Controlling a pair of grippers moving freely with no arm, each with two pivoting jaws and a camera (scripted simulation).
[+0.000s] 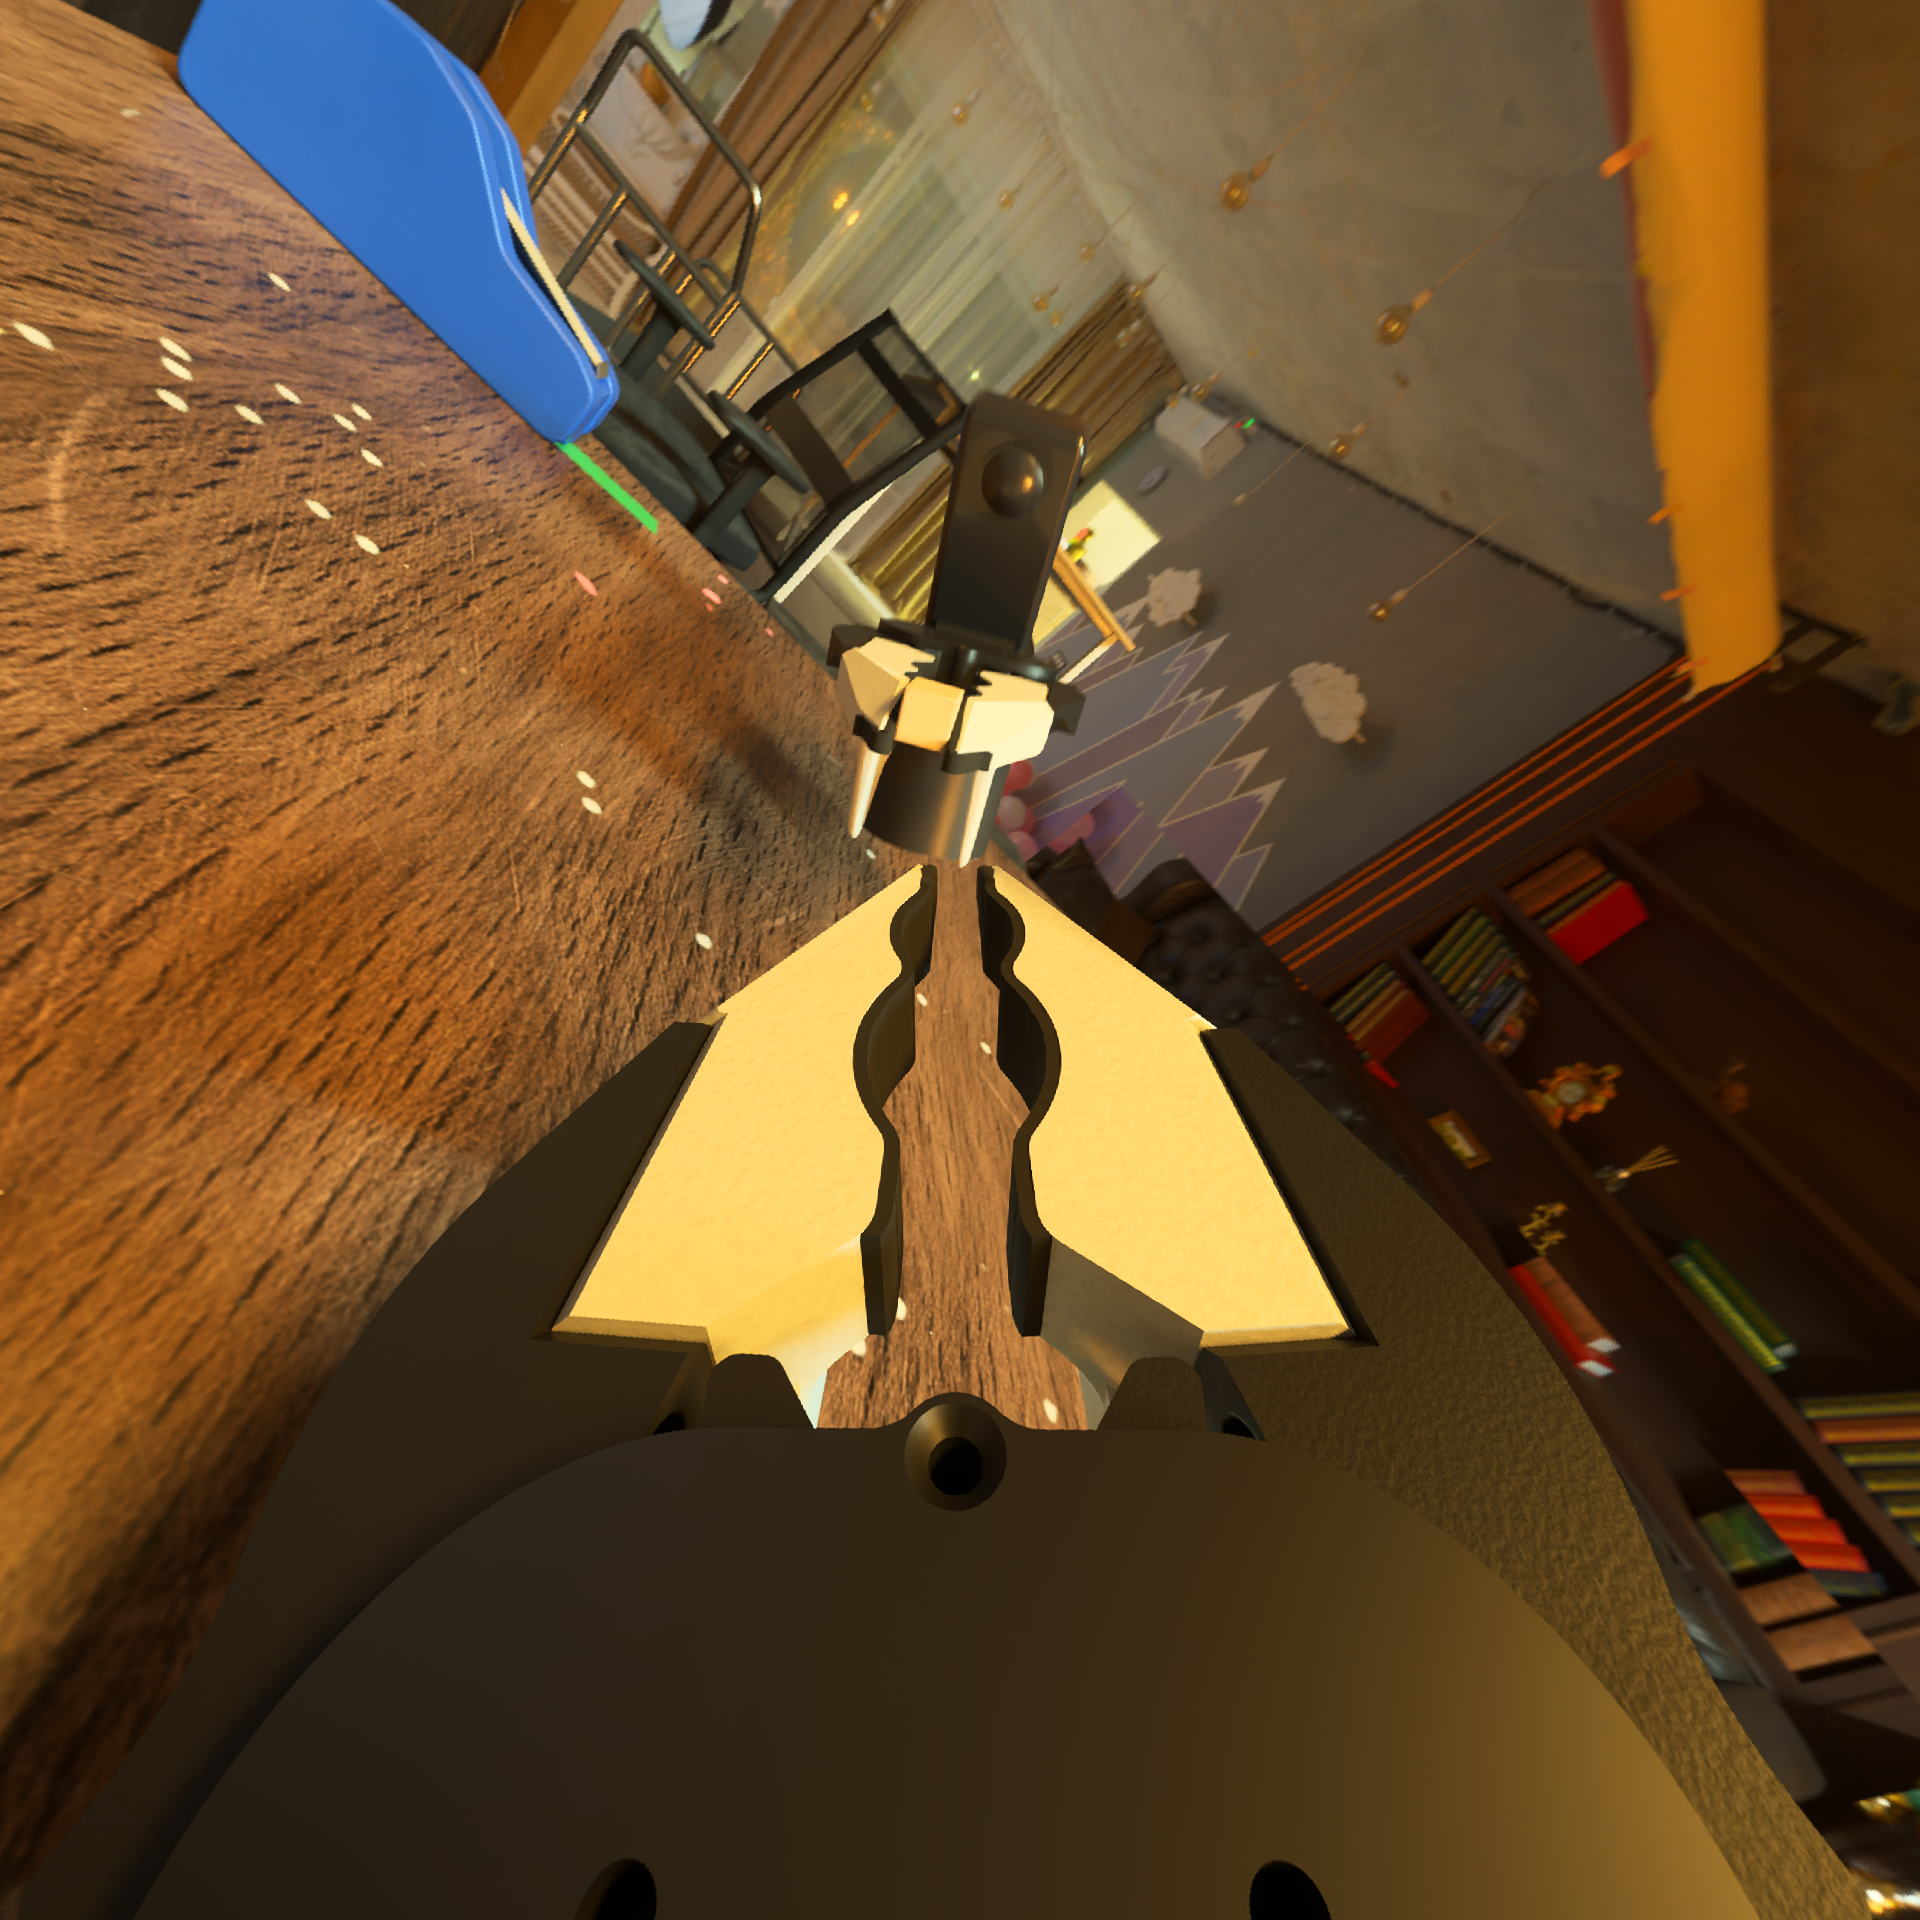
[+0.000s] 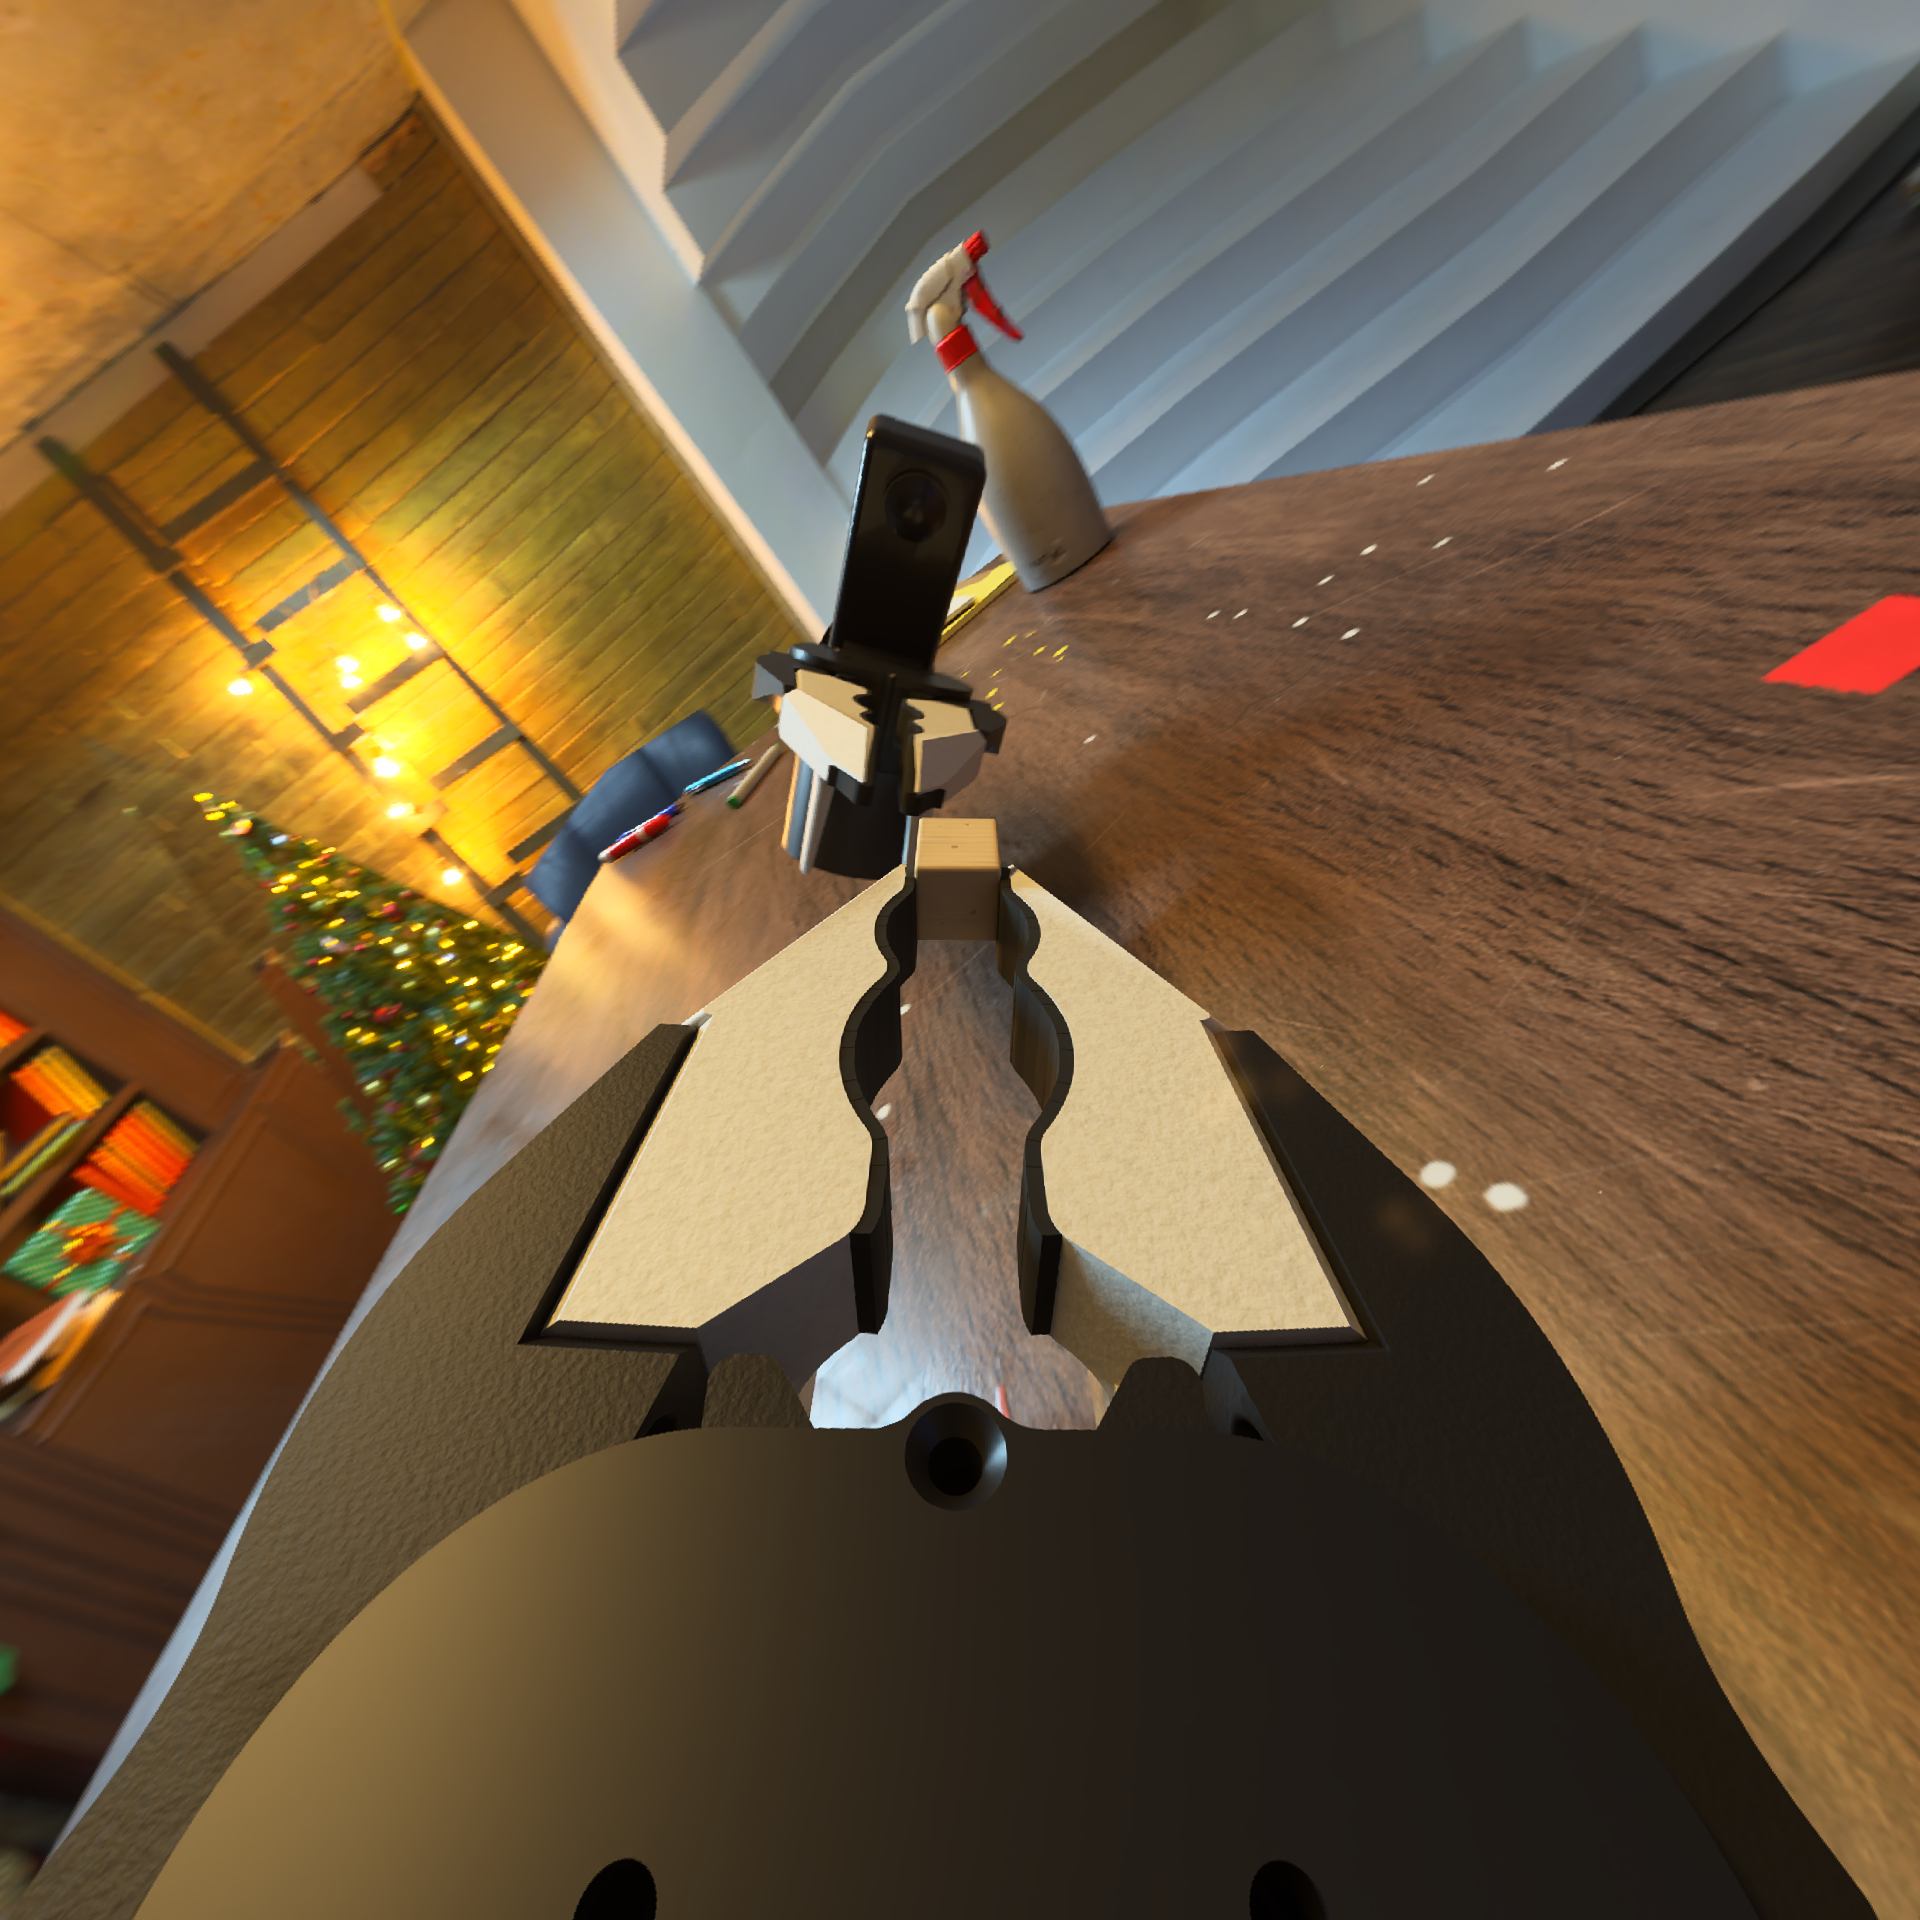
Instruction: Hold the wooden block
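Note:
The wooden block (image 2: 956,883) is a small pale cube between the fingertips of my right gripper (image 2: 957,896), which is shut on it over the brown wooden table (image 2: 1455,831). I cannot tell whether the block touches the table. The left wrist view shows the right gripper (image 1: 930,727) head-on just beyond my left fingertips, with the block (image 1: 925,715) between its fingers. My left gripper (image 1: 954,881) has its fingers almost together, with only a thin gap and nothing in it. It also shows in the right wrist view (image 2: 888,743), close behind the block and facing it.
A blue case (image 1: 395,208) lies at the table's far end. A spray bottle (image 2: 1023,468), some pens (image 2: 675,810) and a flat red patch (image 2: 1849,649) are also on the table. The table edge runs close beside both grippers, with chairs and shelves beyond it.

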